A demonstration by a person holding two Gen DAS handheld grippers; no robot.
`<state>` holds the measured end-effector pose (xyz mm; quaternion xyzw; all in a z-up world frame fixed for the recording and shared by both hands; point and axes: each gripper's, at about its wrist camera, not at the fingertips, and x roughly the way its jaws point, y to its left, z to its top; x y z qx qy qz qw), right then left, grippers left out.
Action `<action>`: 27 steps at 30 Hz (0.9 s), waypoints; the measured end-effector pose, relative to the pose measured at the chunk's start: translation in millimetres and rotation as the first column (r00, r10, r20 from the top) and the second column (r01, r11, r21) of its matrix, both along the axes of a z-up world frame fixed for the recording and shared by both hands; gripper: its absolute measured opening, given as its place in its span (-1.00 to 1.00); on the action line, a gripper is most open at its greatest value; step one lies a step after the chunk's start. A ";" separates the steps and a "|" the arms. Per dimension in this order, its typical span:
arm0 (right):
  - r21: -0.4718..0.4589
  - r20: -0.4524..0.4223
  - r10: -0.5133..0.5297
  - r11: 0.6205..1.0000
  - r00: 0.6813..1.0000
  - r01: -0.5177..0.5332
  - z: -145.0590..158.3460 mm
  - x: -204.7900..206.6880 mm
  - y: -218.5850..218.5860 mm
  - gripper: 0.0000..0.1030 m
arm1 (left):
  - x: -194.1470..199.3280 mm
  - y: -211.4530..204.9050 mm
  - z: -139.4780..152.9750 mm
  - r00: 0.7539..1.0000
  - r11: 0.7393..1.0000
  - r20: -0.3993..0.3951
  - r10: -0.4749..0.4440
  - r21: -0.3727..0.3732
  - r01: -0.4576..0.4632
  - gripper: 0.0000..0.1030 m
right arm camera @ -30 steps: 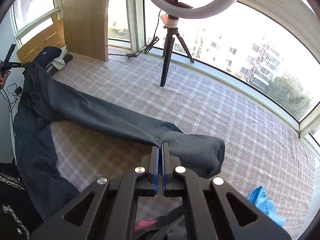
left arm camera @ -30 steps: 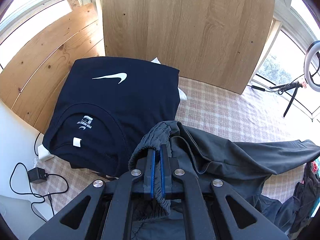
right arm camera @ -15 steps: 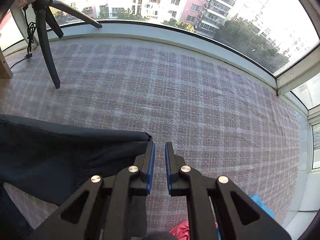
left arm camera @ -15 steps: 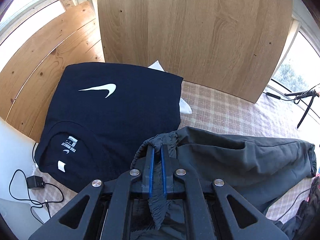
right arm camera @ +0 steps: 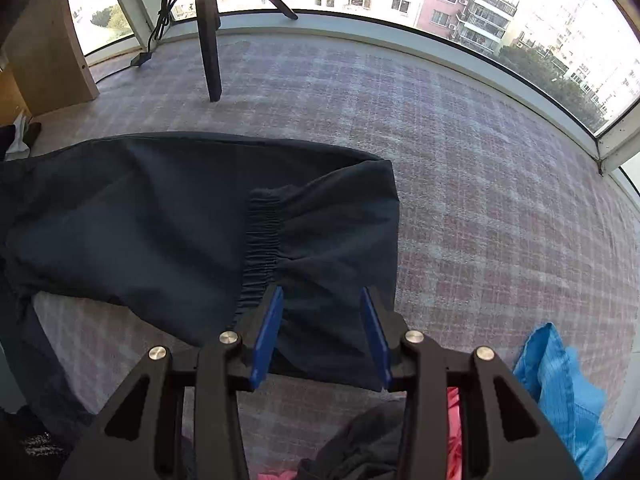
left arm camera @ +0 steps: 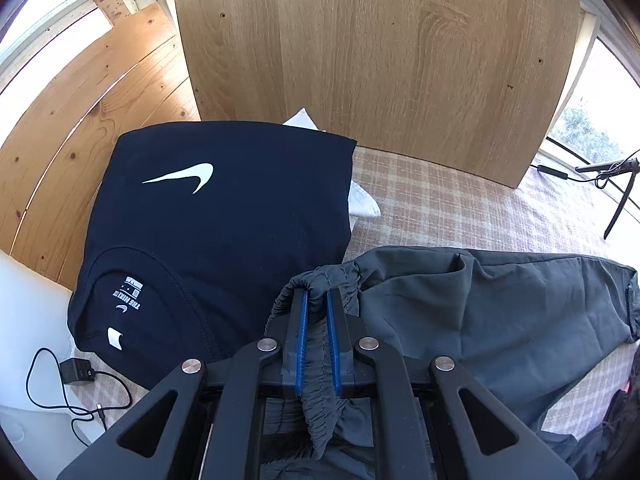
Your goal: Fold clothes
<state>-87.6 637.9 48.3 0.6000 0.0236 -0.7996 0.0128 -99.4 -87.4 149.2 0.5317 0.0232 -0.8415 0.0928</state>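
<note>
While left gripper (left arm camera: pixel 316 300) jaws pinch ruched elastic waistband (left arm camera: pixel 320 280) | right gripper (right arm camera: pixel 322 300) jaws wide, empty

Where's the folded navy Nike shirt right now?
In the left wrist view, the navy Nike shirt lies folded at left, against the wooden boards, just beyond the grey trousers' waistband clamped in the left gripper.

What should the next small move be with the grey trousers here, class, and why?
Probably loosen the left tool and let go of the elastic waistband. The right tool already hangs open above the cuff, and the grey trousers lie doubled over on the checked cloth.
</note>
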 end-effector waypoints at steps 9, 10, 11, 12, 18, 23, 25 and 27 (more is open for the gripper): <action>0.201 0.064 0.080 0.975 0.995 -0.091 -41.8 -18.8 -32.2 0.04 | 5.7 -5.9 1.1 1.000 1.000 0.019 -0.007 0.026 0.007 -0.70; 0.262 0.053 0.048 0.963 0.997 -0.060 -38.8 -21.3 -21.9 0.02 | 6.6 -6.1 2.2 1.000 1.000 0.015 -0.003 0.026 0.002 -0.70; 0.311 0.021 -0.020 0.950 1.000 0.013 -31.6 -25.0 -3.9 0.02 | 7.8 -6.2 3.4 1.000 1.000 0.011 0.000 0.028 0.000 -0.70; 0.300 -0.028 -0.111 0.947 0.993 0.114 -19.4 -27.3 20.7 0.02 | 9.3 -5.7 4.5 1.000 0.999 0.006 -0.003 0.032 0.003 -0.70; 0.163 -0.142 -0.354 0.913 0.924 0.375 30.1 -12.3 98.0 0.02 | 17.2 -0.7 15.2 1.000 1.000 -0.024 -0.016 0.016 0.017 -0.70; 0.127 -0.100 -0.197 0.970 0.975 0.209 11.6 -6.1 47.1 0.03 | 28.9 21.0 27.8 0.995 0.996 -0.054 -0.086 0.019 0.087 -0.71; 0.160 -0.050 -0.128 0.978 0.991 0.134 -7.7 -8.6 23.9 0.03 | 33.3 32.9 28.0 0.991 0.991 -0.056 -0.121 0.044 0.124 -0.70; 0.256 -0.008 -0.077 0.964 0.997 0.077 -30.0 -13.2 11.4 0.03 | 36.7 46.8 26.1 0.986 0.985 -0.055 -0.155 0.066 0.158 -0.70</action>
